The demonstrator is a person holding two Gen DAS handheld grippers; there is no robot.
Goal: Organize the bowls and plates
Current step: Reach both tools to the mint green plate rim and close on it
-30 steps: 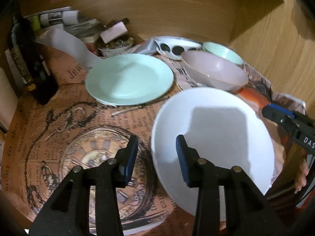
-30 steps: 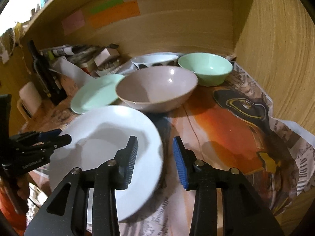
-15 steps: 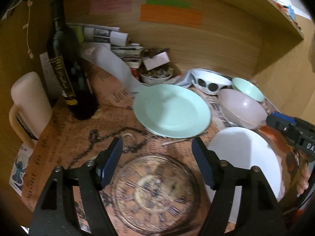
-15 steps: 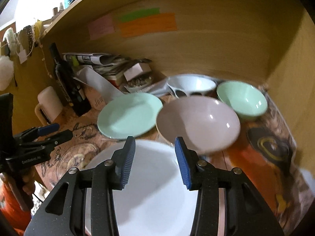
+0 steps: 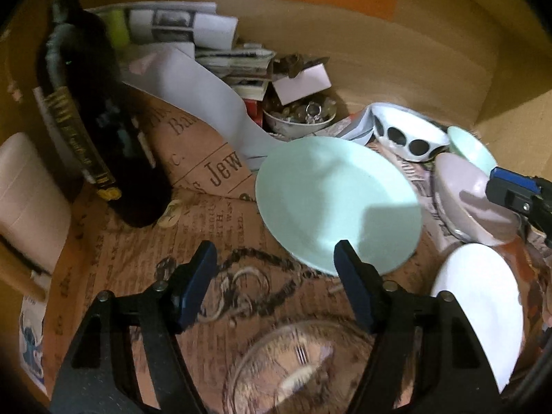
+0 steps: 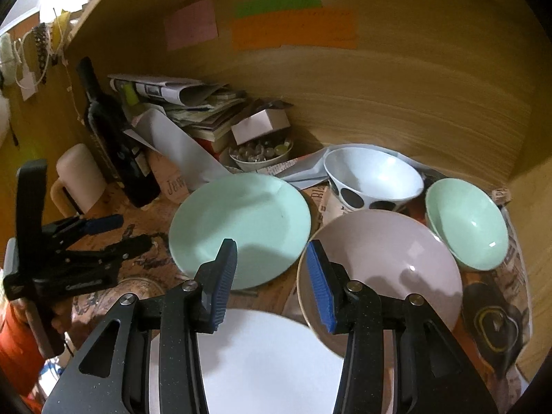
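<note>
A mint plate [image 5: 331, 200] lies mid-table, just beyond my left gripper [image 5: 274, 252]. Its jaws are closing with nothing between them, above the printed table cover. A white plate [image 5: 479, 303] lies to its right. My right gripper [image 6: 270, 252] hovers open and empty over the white plate [image 6: 262, 355], facing the gap between the mint plate [image 6: 241, 220] and a pink bowl [image 6: 386, 262]. Behind stand a white bowl with black spots [image 6: 372, 179] and a mint bowl [image 6: 469, 224]. The left gripper [image 6: 127, 233] shows at the left edge.
A dark bottle [image 6: 114, 138] and a pale mug [image 6: 79, 176] stand at the left. A stack of papers [image 6: 193, 103] and a small bowl of glass beads [image 6: 258, 153] sit at the back. Wooden walls [image 6: 414, 86] close in the back and right.
My left gripper swung left off the white plate toward the mint plate and its jaws widened. My right gripper drew back and rose from the white plate's edge, bringing all the bowls into view.
</note>
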